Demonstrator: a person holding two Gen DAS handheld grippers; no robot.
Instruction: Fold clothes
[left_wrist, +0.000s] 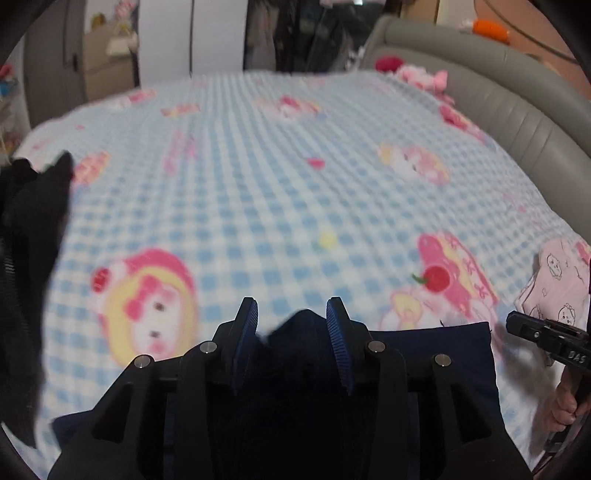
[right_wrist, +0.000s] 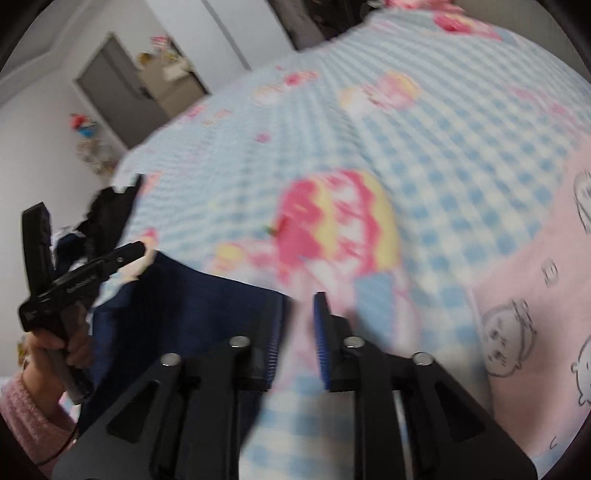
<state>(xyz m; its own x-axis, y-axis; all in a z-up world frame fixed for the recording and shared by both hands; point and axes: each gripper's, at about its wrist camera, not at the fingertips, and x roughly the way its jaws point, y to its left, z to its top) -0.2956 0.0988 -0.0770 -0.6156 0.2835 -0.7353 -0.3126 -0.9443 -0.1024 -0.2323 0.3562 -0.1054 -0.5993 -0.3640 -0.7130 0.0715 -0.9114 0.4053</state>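
Left wrist view: left gripper (left_wrist: 291, 314) stood part open at 6 o'clock, a peak of the navy garment (left_wrist: 424, 354) rising between its blue pads (left_wrist: 246, 325) but not visibly pinched; judged a release after a fold, nothing held. The garment lay flat and rectangular on the checked blanket (left_wrist: 277, 177), its edge straight toward 3 o'clock; black clothing (left_wrist: 29, 258) lay at 9 o'clock. Right wrist view: right gripper (right_wrist: 297, 332) narrowly open and empty, over blanket just beside the garment's right edge at 7 o'clock; a pink printed garment (right_wrist: 535, 314) lay at 3 o'clock. Next move, as judged: regrip an edge for a further fold, or set the piece aside.
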